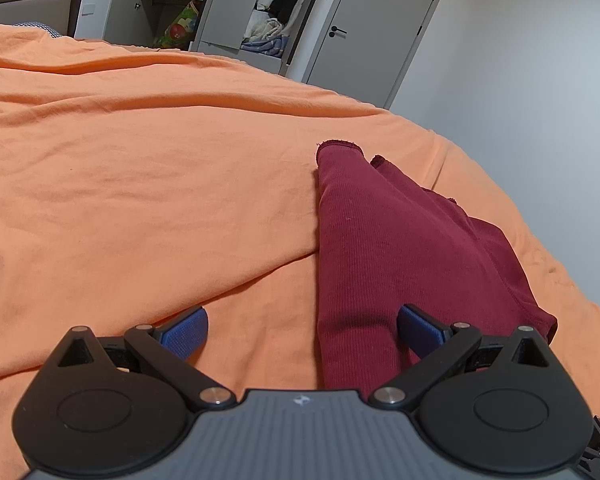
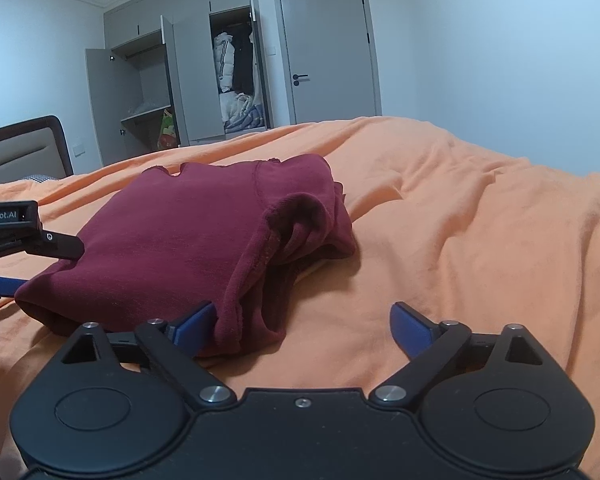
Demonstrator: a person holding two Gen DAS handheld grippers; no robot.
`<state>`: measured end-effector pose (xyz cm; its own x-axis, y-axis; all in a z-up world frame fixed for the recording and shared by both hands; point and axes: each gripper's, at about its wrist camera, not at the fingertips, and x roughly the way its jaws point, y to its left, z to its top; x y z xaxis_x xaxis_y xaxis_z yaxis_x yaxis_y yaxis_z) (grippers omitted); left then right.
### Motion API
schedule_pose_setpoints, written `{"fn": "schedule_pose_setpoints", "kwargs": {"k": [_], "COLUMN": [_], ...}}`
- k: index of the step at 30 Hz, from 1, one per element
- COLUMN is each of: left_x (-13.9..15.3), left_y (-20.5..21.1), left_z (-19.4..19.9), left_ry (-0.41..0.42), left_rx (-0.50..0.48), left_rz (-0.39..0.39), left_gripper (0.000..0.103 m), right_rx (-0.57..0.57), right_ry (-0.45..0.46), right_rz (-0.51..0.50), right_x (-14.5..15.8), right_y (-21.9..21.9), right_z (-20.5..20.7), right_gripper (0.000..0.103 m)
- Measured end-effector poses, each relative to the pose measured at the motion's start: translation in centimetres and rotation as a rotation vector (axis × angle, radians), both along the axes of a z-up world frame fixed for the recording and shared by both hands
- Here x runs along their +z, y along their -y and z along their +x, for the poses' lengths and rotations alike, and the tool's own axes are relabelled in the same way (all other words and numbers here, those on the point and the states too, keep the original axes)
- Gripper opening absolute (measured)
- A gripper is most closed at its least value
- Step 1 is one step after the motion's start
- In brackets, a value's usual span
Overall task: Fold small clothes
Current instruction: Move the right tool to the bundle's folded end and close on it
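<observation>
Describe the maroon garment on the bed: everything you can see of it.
The maroon garment is a small ribbed knit piece, already folded into a thick, roughly rectangular bundle with several layers. It lies flat on the orange bedsheet. Stitched seams and a rolled hem opening show at its right end; two raw-looking edges show at the far end. The left gripper is open, straddling its near left edge, one finger over the fabric. The right gripper is open at its near right corner, with the left finger against the cloth.
</observation>
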<state>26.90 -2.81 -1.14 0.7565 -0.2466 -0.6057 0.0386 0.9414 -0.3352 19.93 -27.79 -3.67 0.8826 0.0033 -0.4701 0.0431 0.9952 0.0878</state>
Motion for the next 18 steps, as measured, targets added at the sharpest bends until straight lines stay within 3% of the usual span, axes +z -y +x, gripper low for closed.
{"fn": "schedule_pose_setpoints", "kwargs": {"k": [4,10,18], "left_x": [0.2,1.8,1.1], "left_y": [-0.2,-0.8,0.6], "left_z": [-0.3,-0.9,2.9], "left_ry": [0.011,0.148,0.077], "left_rx": [0.003,0.013,-0.049], "left_rz": [-0.006,-0.046,-0.009], "left_gripper": [0.103,0.103,0.103], "right_rx": [0.0,0.031,0.059], "right_ry": [0.032,0.11,0.066], "right_rz": [0.022,0.113,0.258], "right_x": [0.5,2.1,2.3], "right_y": [0.4,1.6,4.1], "right_z": [-0.5,0.8,7.6], "right_gripper": [0.102,0.102,0.102]}}
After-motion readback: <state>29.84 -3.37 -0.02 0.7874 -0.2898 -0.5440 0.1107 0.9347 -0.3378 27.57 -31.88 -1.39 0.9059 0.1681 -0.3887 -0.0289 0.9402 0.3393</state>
